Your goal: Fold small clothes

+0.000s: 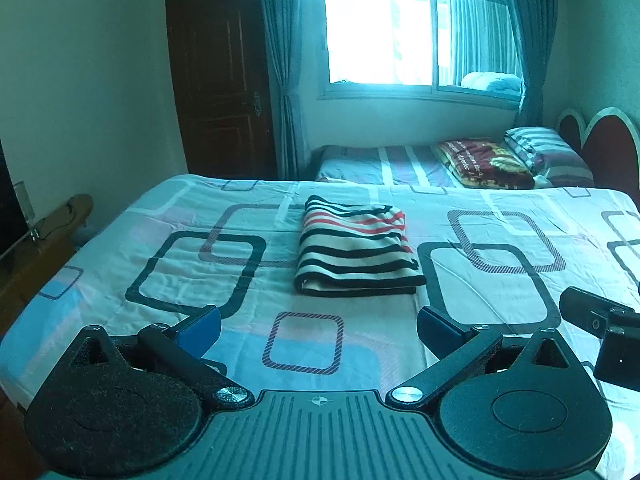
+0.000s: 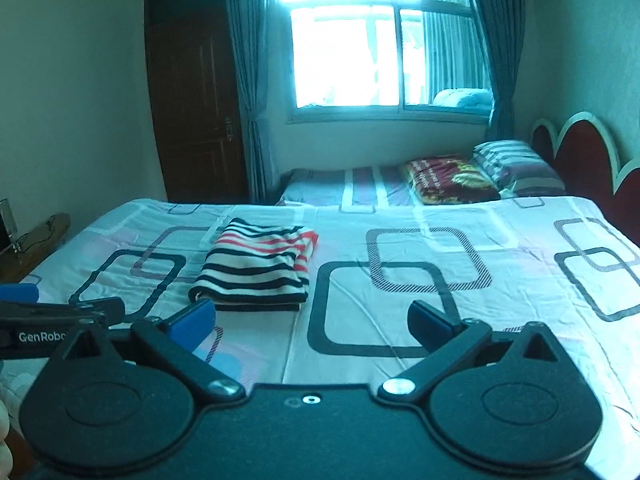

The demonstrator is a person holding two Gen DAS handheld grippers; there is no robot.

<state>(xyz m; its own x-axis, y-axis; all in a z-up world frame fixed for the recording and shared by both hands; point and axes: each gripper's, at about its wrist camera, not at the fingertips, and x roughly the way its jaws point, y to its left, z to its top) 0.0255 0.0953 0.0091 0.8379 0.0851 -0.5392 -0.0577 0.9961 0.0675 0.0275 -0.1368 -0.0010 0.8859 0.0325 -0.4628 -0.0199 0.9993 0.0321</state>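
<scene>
Striped knit cloth, black and cream with a few red bands near its far edge, lies folded into a thick rectangle: the small garment rests flat on the bedsheet, a smooth cotton-like cover printed with rounded black, hatched and pale blue squares. Both tools hover on the near side of the garment, touching neither it nor the sheet. The left gripper stands with its jaws spread wide and nothing between them, its blue pads set on matte black arms with silver pivot screws; the garment sits just beyond and between them. The right gripper is likewise spread wide and empty, with the garment beyond its left pad and slightly to the left. In the right wrist view the side of the left tool shows white lettering that reads "GenRobo", cut off by the black housing in front. Beyond the garment, a second bed in broad stripes carries a dark red printed blanket, whose writing is too small to read, and a striped pillow against a scalloped red headboard. Farther back stand a dark panelled wooden door, pleated grey-blue curtains and a bright window.
</scene>
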